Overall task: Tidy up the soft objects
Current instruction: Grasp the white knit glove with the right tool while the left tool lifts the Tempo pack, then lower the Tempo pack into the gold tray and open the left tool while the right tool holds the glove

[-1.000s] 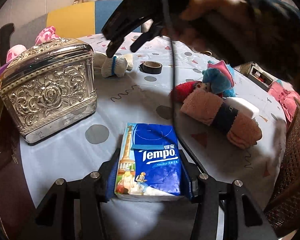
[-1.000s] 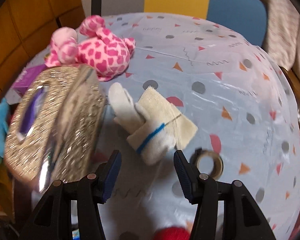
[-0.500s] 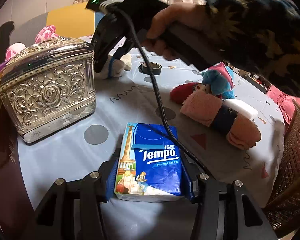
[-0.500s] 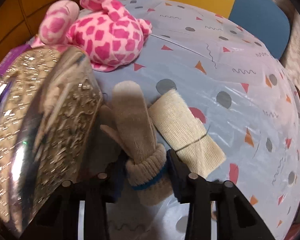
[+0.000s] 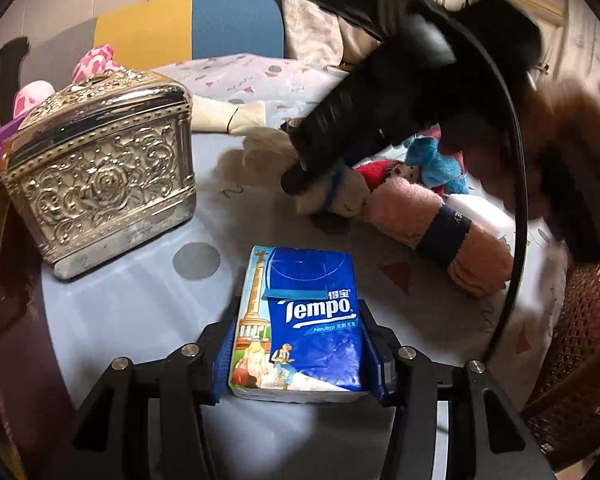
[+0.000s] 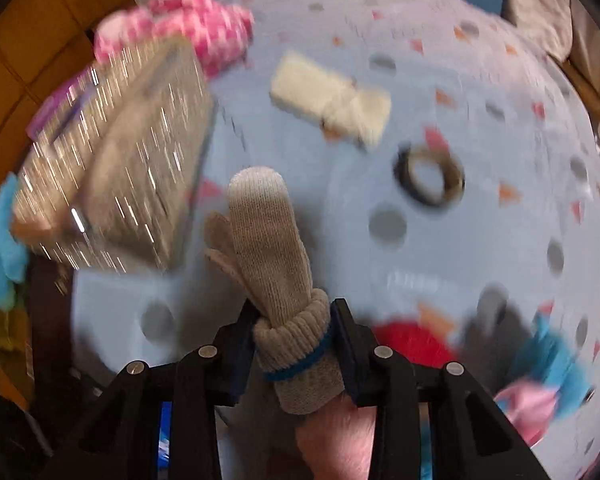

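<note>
My left gripper (image 5: 300,348) is shut on a blue Tempo tissue pack (image 5: 304,316) that rests on the table. My right gripper (image 6: 294,342) is shut on the cuff of a beige knit mitten (image 6: 268,240) with a blue stripe and holds it above the table. In the left wrist view the right gripper (image 5: 316,176) carries the mitten (image 5: 340,192) just left of the rolled pink towel (image 5: 432,232). A cream folded cloth (image 6: 332,100) lies farther back. A pink spotted plush (image 6: 188,32) sits behind the box.
An ornate silver tissue box (image 5: 100,172) stands at the left. A tape ring (image 6: 428,178) lies on the dotted tablecloth (image 6: 480,220). A blue and red plush doll (image 5: 420,164) and a white sponge (image 5: 480,208) lie by the towel. A chair back (image 5: 188,24) is behind.
My right gripper has closed on the mitten, lifted it from beside the cream cloth and carried it back toward the pink towel. The left gripper has stayed put with the tissue pack.
</note>
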Tool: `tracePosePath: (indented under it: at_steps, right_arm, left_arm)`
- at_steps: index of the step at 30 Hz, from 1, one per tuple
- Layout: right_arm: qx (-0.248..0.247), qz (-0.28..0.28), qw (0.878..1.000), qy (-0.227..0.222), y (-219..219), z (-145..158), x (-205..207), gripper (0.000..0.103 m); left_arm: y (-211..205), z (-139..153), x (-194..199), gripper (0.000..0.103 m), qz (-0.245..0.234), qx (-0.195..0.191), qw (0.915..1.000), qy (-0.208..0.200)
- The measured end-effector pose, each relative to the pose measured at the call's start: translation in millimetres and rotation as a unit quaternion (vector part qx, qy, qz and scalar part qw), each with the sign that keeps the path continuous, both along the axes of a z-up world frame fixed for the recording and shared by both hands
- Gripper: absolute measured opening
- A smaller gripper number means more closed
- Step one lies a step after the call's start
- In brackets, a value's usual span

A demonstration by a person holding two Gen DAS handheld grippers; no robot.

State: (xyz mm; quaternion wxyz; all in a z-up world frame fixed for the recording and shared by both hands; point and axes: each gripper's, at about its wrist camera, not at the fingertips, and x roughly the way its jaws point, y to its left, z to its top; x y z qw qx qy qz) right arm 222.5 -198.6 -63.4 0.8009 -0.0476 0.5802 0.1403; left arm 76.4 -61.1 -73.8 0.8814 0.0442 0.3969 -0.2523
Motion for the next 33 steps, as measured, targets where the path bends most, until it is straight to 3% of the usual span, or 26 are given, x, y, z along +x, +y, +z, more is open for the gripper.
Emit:
tracePosePath:
  at_steps: [4,9,14,18,21,25,28,33]
  right_arm:
    - [0.015,-0.014,1.000,-0.020,-6.0,-1.4,-8.0,0.037]
    - [0.032,-0.023,0.999,-0.032,-16.5,-10.5,-11.0,0.039]
    - [-0.006,-0.001,0.999,-0.050,-4.0,-11.7,-24.8,0.039]
    - [-0.022,0.006,0.998,-0.055,1.5,-11.4,-29.6,0.039]
    - [-0.027,0.007,0.998,-0.057,3.0,-11.2,-32.3,0.039]
    - [-0.048,0.019,0.996,-0.066,14.6,-6.8,-42.4,0.039]
    - [-0.064,0.030,0.995,-0.073,22.2,-5.8,-51.7,0.039]
    - [-0.075,0.037,0.994,-0.077,27.4,-3.6,-65.3,0.039]
  left_arm:
    - [6.1,10.7,-6.9,0.052,0.002,-0.009,0.9995,0.029]
    - [16.2,35.8,-26.0,0.052,0.001,-0.023,0.9996,0.018]
    - [43.1,65.2,-38.5,0.052,0.027,-0.058,0.9979,0.010]
    - [81.9,89.4,-37.8,0.052,0.076,-0.100,0.9920,0.011]
    - [116.9,101.5,-24.5,0.052,0.129,-0.127,0.9833,0.017]
    - [167.7,98.3,11.6,0.052,0.221,-0.151,0.9622,0.049]
    - [191.1,88.6,34.9,0.052,0.258,-0.172,0.9480,0.071]
    - [205.9,78.6,67.8,0.052,0.292,-0.167,0.9376,0.088]
